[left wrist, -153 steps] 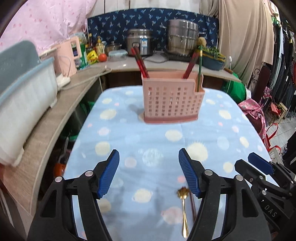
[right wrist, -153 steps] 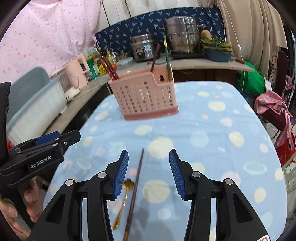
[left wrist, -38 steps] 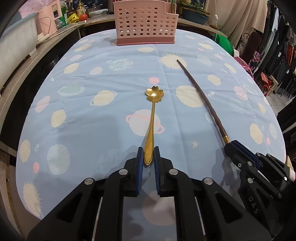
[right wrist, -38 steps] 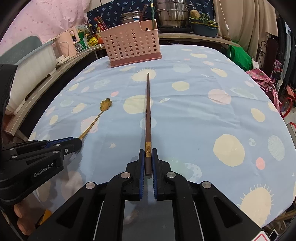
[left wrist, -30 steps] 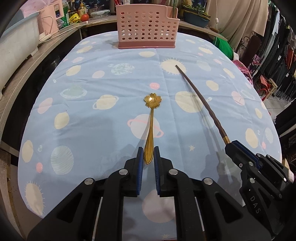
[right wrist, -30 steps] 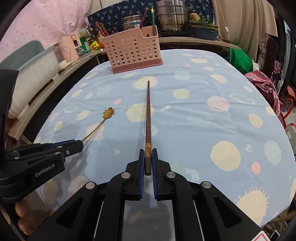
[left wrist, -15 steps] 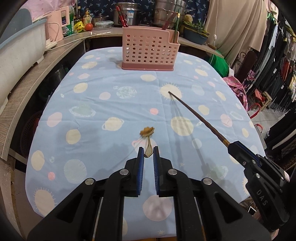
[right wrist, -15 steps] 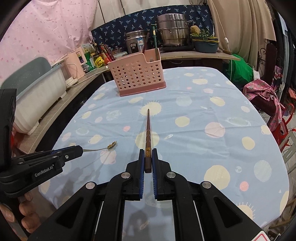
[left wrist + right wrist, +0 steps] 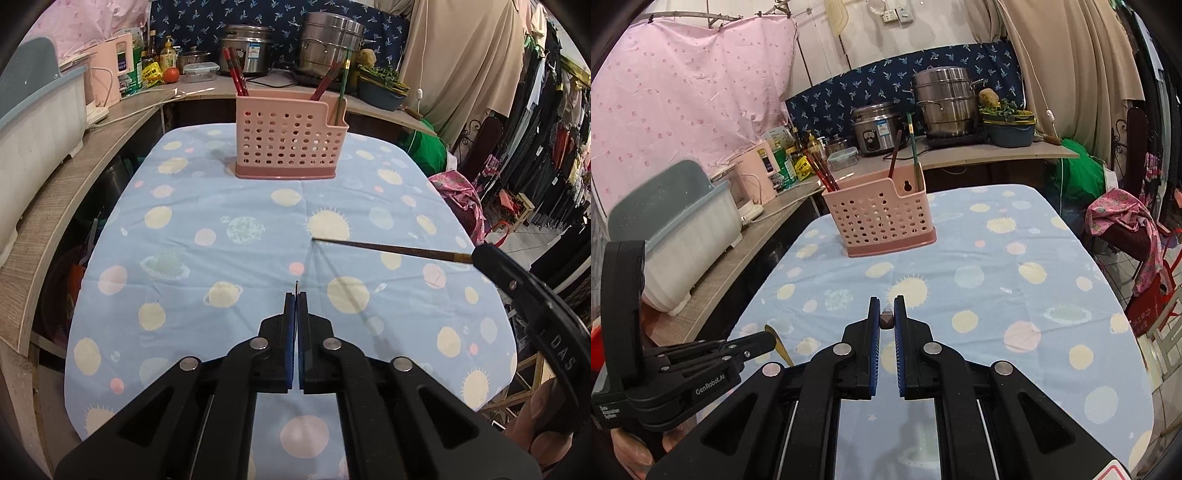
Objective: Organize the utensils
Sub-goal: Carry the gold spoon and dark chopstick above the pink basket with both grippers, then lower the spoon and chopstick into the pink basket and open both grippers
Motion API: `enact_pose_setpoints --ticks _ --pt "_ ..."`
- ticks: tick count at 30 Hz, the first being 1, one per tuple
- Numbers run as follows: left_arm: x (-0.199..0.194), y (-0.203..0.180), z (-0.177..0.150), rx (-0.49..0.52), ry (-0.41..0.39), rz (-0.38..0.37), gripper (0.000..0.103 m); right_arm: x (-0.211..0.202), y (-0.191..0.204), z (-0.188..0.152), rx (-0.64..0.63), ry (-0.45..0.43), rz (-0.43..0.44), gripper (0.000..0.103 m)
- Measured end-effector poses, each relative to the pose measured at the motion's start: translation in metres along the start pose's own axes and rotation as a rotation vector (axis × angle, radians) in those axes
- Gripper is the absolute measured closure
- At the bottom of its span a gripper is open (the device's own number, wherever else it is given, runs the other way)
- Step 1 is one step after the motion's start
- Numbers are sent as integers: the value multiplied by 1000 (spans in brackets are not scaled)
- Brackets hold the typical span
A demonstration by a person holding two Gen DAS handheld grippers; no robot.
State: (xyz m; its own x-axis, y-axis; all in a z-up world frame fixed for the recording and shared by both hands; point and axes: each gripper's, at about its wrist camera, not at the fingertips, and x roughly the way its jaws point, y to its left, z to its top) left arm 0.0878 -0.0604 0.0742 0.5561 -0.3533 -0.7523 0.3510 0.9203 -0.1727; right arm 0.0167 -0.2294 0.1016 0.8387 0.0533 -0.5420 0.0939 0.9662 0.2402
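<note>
My left gripper (image 9: 296,298) is pressed together on a gold spoon, whose handle shows edge-on as a thin sliver (image 9: 297,285); its jaws are closing tight on it. From the right wrist view the gold spoon (image 9: 780,345) sticks out of the left gripper (image 9: 771,338), off the cloth. My right gripper (image 9: 886,314) is shut on the butt of a dark brown chopstick (image 9: 886,319). That chopstick (image 9: 388,249) hangs in the air, pointing left from the right gripper (image 9: 478,254). The pink perforated holder (image 9: 288,147) (image 9: 882,221) stands at the table's far end with red and green chopsticks in it.
The blue planet-print tablecloth (image 9: 221,258) covers the table. A wooden counter (image 9: 74,177) with a white and grey bin (image 9: 683,229) runs along the left. Steel pots (image 9: 328,40) stand behind the holder. A pink bundle (image 9: 1123,221) and a clothes rack (image 9: 554,147) are at the right.
Both grippers have risen, lifting the spoon and the chopstick off the cloth. Both views have tipped up, so the holder now sits nearer the middle. The spoon now shows edge-on.
</note>
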Motion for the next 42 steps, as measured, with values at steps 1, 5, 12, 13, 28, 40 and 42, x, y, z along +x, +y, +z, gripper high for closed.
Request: enact_pose_setpoints --ticks 1,5,12,13,28,40,42 --pt "-1 0 3 2 -4 -1 103 0 0 4 1 -7 3 96" --pt "-4 0 17 4 -19 -7 103 3 -3 27 11 -37 23 96" --pt "-9 2 49 16 -60 -8 103 14 -7 63 24 -66 45 96" --pt "-9 3 55 15 -64 -12 103 16 -8 68 27 -70 51 96" --pt "-20 17 167 9 -200 -35 102 46 -12 184 88 -237 138 96" --pt "1 20 250 -6 -254 -22 102 86 4 273 49 -375 86 96" --pt "8 21 260 -10 -259 -19 102 98 6 278 38 -375 75 96"
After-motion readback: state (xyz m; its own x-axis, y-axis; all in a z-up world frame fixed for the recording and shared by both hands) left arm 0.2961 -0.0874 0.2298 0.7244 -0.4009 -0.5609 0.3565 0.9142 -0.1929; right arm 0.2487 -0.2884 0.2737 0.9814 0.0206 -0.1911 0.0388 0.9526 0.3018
